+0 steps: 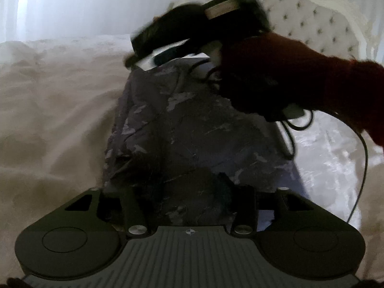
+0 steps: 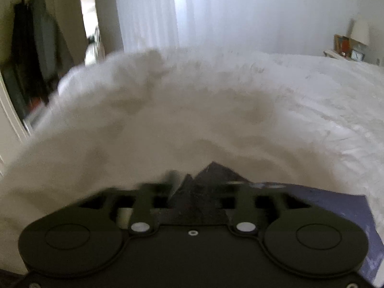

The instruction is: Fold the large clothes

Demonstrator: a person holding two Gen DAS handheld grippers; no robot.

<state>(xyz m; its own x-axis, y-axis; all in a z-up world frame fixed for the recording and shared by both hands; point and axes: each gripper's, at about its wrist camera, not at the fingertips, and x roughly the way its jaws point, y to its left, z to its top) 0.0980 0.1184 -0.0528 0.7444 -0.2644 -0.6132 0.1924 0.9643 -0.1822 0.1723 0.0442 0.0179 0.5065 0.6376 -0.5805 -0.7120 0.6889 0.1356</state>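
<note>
We work both grippers over a dark patterned garment (image 1: 182, 129) lying on the white bed (image 1: 52, 120): left gripper (image 1: 189, 199) parted around a bunched fold, right gripper (image 2: 194, 189) open over a peaked corner. Loose cloth could slip free and undo the fold; a trailing cable (image 1: 360, 158) could snag. We see no containers

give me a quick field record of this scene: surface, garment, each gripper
surface: bed with a white fluffy cover
garment: dark patterned garment, lying on the cover
left gripper: fingers apart, garment between them, grip unclear
right gripper: fingers apart, a dark fold of the garment between them
right hand: in a red sleeve, over the garment's far end
background: tufted headboard
</note>
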